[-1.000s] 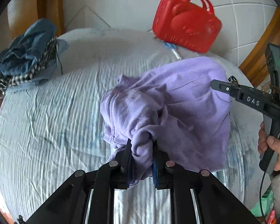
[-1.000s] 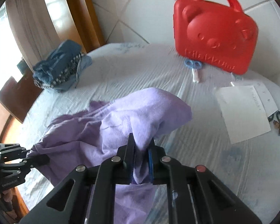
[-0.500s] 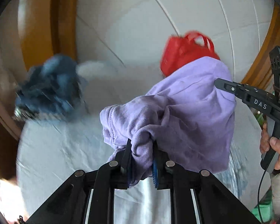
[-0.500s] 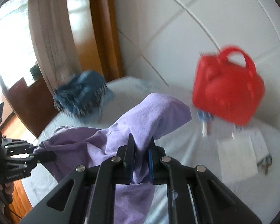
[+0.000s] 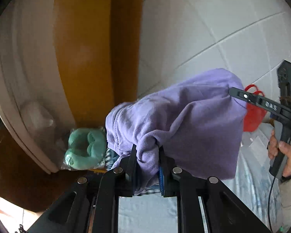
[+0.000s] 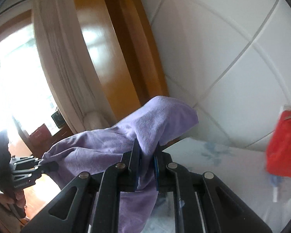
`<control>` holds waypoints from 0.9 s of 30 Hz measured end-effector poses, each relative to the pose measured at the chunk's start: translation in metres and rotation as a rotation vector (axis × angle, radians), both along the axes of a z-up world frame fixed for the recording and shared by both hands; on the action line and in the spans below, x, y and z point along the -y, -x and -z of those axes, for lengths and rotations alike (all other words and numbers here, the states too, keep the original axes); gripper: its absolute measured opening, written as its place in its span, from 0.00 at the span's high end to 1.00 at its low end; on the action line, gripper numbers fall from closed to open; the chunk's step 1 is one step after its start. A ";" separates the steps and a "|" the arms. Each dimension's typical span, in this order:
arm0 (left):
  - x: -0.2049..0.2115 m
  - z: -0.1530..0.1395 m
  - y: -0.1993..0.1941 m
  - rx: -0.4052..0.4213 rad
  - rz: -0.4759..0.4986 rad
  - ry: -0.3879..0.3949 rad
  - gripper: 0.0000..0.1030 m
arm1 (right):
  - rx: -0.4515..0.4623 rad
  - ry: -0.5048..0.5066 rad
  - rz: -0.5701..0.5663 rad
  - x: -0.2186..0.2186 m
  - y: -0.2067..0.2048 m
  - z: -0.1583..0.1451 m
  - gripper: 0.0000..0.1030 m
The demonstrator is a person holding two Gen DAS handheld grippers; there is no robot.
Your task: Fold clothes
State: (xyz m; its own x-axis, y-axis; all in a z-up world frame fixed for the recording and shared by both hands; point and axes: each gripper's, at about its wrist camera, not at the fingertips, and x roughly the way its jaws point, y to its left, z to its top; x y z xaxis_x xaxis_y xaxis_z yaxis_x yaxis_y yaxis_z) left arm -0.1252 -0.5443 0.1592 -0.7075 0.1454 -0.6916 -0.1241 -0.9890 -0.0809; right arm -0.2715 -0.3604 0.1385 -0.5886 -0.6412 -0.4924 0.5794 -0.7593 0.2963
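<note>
From the left wrist, the soft lilac cotton garment (image 5: 184,120) is hanging bunched and creased above the pale striped worktop (image 5: 250,180). The left tongs (image 5: 147,163) are pinching a thick fold; the right tongs (image 5: 240,97) are gripping its far corner.

From the right wrist, the garment (image 6: 106,147) is sagging between both tongs, the right tongs (image 6: 147,165) clamping cloth and the left tongs (image 6: 46,165) clamping its other end.

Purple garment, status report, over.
Both tongs, left and right, shut on the purple garment. Garment held up between them. Nothing in the way.
</note>
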 end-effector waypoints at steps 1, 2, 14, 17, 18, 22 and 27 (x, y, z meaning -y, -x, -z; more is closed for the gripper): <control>0.012 0.015 0.012 0.027 -0.005 -0.009 0.80 | 0.032 0.006 -0.009 0.011 0.013 0.012 0.88; 0.022 0.033 0.023 0.056 -0.009 -0.009 0.80 | 0.074 0.005 -0.018 0.025 0.030 0.030 0.88; 0.069 0.211 0.079 0.315 -0.059 0.009 0.29 | 0.442 -0.061 0.052 0.065 0.110 0.227 0.36; 0.062 0.194 0.074 0.267 -0.063 0.047 0.29 | 0.386 -0.067 0.045 0.057 0.096 0.205 0.27; 0.059 0.181 0.068 0.235 -0.068 0.058 0.29 | 0.375 -0.063 0.040 0.055 0.091 0.197 0.12; 0.043 0.144 0.044 0.173 -0.058 0.020 0.29 | 0.301 -0.085 0.023 0.047 0.055 0.163 0.00; 0.003 0.122 0.023 0.133 -0.024 0.103 0.29 | 0.265 -0.182 0.031 0.047 0.009 0.150 0.00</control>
